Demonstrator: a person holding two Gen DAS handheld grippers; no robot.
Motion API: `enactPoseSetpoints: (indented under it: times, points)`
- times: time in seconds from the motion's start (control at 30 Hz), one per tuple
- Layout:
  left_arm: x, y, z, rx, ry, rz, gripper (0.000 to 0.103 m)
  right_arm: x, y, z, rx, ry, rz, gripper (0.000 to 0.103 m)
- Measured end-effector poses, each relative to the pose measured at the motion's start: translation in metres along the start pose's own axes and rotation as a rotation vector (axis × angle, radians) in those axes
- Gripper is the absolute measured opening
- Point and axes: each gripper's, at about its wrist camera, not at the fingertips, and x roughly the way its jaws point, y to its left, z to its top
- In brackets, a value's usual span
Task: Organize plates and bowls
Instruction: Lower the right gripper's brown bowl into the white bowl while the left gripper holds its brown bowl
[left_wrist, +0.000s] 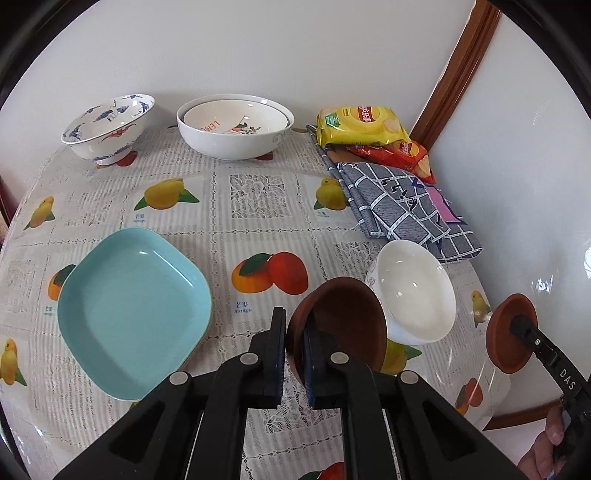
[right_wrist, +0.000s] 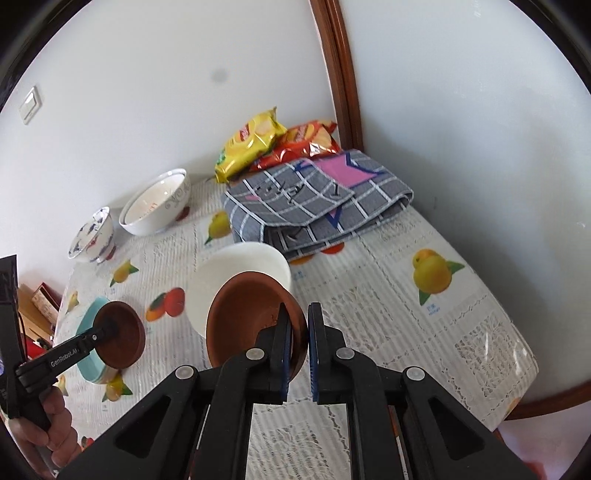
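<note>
My left gripper (left_wrist: 294, 345) is shut on the rim of a brown bowl (left_wrist: 343, 321) and holds it above the table; this bowl also shows in the right wrist view (right_wrist: 123, 336). My right gripper (right_wrist: 298, 338) is shut on the rim of a second brown bowl (right_wrist: 247, 317), seen at the right in the left wrist view (left_wrist: 506, 338). A plain white bowl (left_wrist: 413, 291) sits just beyond both brown bowls and shows in the right wrist view (right_wrist: 240, 273). Stacked teal square plates (left_wrist: 135, 314) lie at the left.
A blue-patterned bowl (left_wrist: 109, 127) and a large white bowl with a smaller one nested inside (left_wrist: 236, 129) stand at the back by the wall. A folded checked cloth (left_wrist: 402, 210) and snack bags (left_wrist: 362, 125) lie at the back right. The table edge (right_wrist: 532, 373) is near on the right.
</note>
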Motion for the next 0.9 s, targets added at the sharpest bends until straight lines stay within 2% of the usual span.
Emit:
enactPoseSetpoints:
  times: [0.43, 0.9]
  points:
    - [-0.029, 0.019, 0.012, 0.012, -0.042, -0.012, 0.008, -0.008, 0.033, 0.017, -0.022, -0.023, -0.015, 0.008]
    - [-0.015, 0.024, 0.025, 0.035, -0.02, -0.03, 0.008, 0.021, 0.043, 0.029, -0.029, 0.032, -0.062, 0.008]
